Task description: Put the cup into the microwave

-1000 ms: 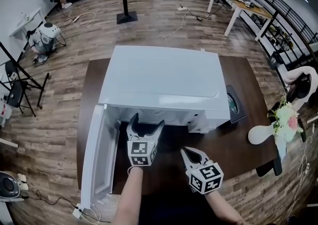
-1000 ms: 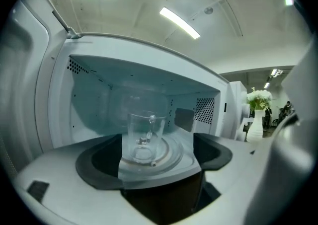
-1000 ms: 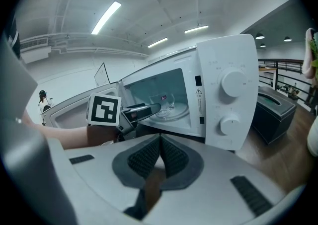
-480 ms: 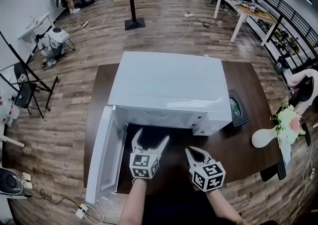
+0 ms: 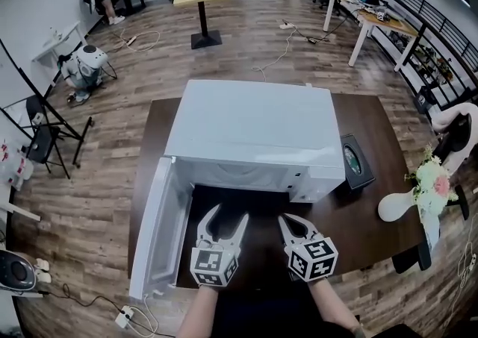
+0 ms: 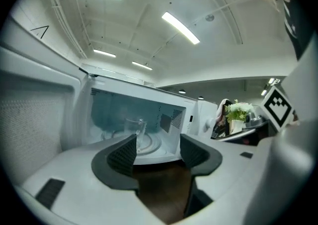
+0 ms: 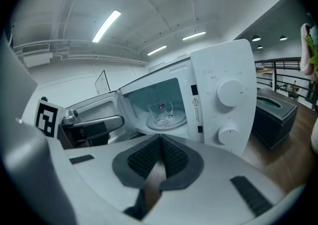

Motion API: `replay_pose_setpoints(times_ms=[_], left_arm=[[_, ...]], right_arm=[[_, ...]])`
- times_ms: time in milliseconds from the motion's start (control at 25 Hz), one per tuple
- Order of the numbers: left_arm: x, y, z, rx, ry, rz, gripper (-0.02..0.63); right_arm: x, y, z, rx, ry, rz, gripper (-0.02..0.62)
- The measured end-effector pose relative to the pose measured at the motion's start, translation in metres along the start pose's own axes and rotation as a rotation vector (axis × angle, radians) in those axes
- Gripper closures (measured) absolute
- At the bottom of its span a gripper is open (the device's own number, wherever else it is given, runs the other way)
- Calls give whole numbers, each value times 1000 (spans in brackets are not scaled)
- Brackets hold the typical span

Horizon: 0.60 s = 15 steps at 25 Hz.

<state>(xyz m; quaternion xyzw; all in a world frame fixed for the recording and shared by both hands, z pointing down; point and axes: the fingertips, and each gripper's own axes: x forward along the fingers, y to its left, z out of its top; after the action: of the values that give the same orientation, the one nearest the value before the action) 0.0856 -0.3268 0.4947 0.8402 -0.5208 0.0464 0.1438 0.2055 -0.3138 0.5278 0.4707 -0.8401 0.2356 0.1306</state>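
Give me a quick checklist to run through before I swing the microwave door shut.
1. Cup in the microwave: ok. The glass cup stands upright on the turntable.
2. Cup released: ok. The left hand-held gripper has nothing between its jaws, which have just been closing.
3. Right hand-held gripper free: ok. It is shut and empty.
4. Cup behind the front edge: ok. It sits well inside the cavity.
5. Door swing path: probably not ok. The door is wide open, and the left hand-held gripper hovers right in front of the opening.
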Motion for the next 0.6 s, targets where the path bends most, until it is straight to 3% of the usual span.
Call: replay_pose_setpoints(times_ms=[80, 280, 600], left_arm=[[-8, -4, 8, 20, -14, 0, 340], [-25, -1, 30, 51, -53, 40, 464], [-35, 5, 47, 44, -74, 87, 578]], right_arm=[[0, 0, 2, 5, -7, 4, 601], [-1, 3, 8, 14, -27, 17, 601], [-16, 5, 27, -6, -78, 46, 601]])
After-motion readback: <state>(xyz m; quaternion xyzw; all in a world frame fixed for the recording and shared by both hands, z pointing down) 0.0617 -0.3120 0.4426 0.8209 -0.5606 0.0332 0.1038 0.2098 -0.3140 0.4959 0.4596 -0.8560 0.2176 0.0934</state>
